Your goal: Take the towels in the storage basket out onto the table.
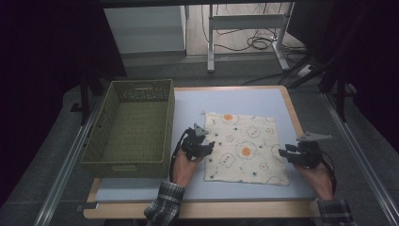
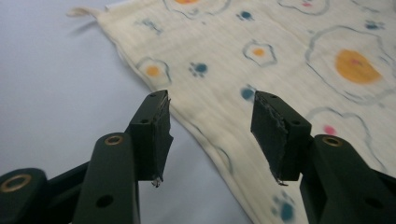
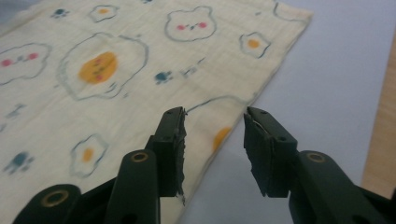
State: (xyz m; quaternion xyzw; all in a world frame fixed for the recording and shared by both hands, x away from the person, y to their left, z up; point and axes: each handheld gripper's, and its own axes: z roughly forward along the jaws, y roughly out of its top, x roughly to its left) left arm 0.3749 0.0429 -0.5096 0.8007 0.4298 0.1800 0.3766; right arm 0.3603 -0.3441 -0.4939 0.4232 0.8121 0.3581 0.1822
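Cloth [image 1: 245, 147] lies flat on the blue table [image 1: 263, 101], just right of the green basket [image 1: 131, 127]. Left gripper [image 1: 210, 145] sits at its left edge, right gripper [image 1: 282, 152] at its right edge, both with jaws apart, gripping nothing.

both grippers [image 1: 211, 144] [image 1: 282, 153] agape, empty

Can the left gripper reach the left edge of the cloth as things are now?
Probably yes. The left gripper is open, and the cloth lies flat with its left edge running between the jaws. Nothing stands between them; the basket is off to the side.
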